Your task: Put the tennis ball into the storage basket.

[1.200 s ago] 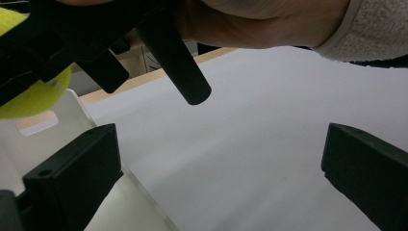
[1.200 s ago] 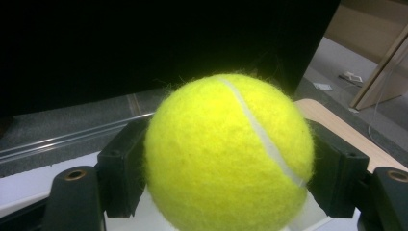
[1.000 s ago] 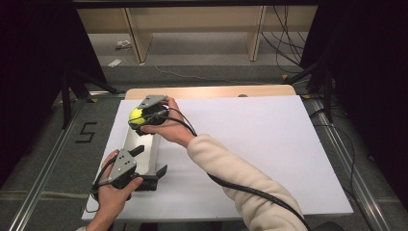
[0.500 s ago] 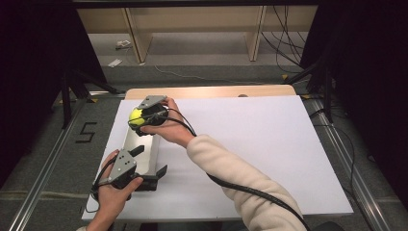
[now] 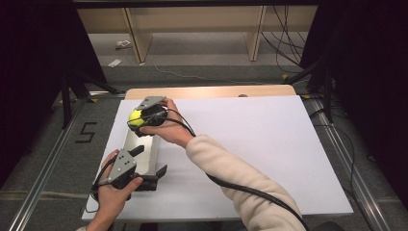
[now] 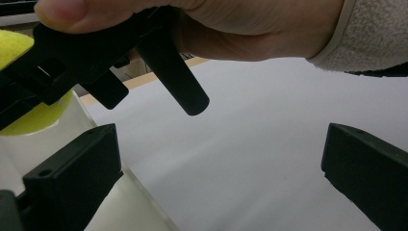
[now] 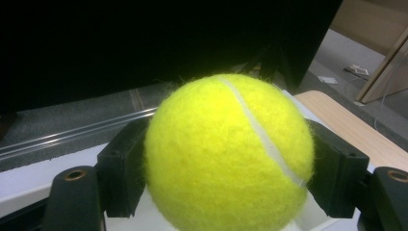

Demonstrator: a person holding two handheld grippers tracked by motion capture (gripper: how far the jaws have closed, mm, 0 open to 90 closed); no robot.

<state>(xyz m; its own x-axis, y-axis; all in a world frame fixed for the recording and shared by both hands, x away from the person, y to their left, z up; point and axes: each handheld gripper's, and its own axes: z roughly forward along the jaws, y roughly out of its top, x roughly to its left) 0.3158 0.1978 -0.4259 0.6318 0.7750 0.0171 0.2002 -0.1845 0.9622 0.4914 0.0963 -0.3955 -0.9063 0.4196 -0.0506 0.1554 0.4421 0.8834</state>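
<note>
Nothing has shifted over the last second: the right gripper [image 5: 139, 120] stays clamped on the tennis ball [image 5: 135, 117] above the far end of the clear container [image 5: 144, 153], while the left gripper [image 5: 156, 174], jaws spread, braces its near end, so the drop seems imminent.

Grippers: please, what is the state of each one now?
Left gripper: open, holding nothing.
Right gripper: closed on the tennis ball.

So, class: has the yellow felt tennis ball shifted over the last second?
No. The yellow felt tennis ball sits in the same spot relative to the table's wooden far edge, clamped in the right gripper.
</note>
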